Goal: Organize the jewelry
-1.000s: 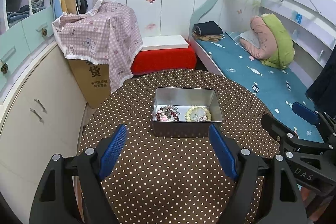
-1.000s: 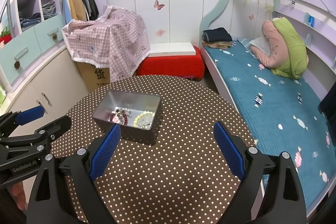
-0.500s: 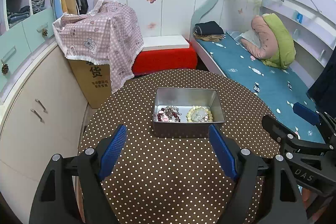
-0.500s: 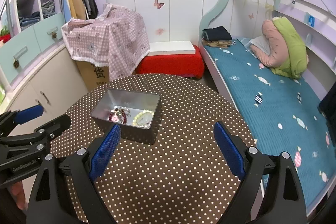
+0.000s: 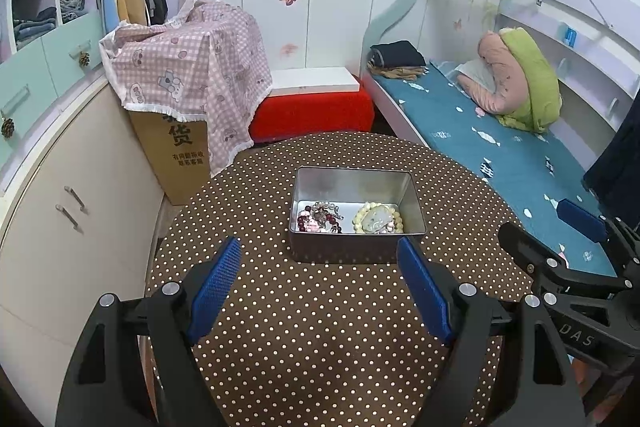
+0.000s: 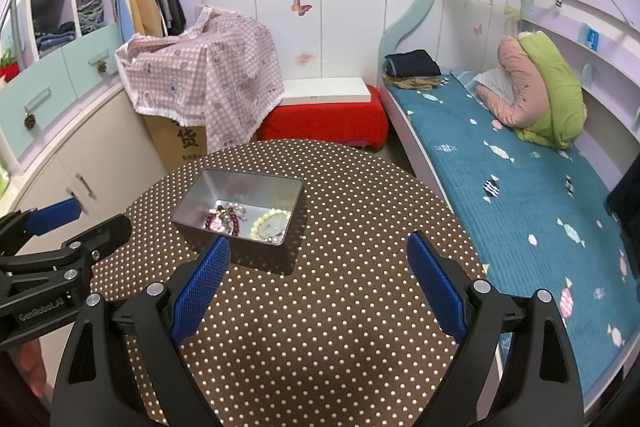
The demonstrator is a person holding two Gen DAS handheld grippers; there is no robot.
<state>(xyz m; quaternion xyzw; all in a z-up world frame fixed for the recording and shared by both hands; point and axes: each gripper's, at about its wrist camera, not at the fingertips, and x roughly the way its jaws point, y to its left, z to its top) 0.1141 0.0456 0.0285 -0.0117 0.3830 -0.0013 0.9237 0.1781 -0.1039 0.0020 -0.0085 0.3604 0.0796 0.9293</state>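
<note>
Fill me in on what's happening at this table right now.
A person is holding a two-finger gripper in each hand over a round table with a brown polka-dot cloth. Both the left gripper and the right gripper are open and empty, poised short of an open metal tin. Inside the tin lie a dark red beaded bracelet and a pale yellow beaded bracelet. Neither gripper is touching the tin or the jewelry.

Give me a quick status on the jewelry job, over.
Left claw and right claw open, empty, above the dotted table. Jewelry sits in the metal tin. Nothing blocking the tin.
</note>
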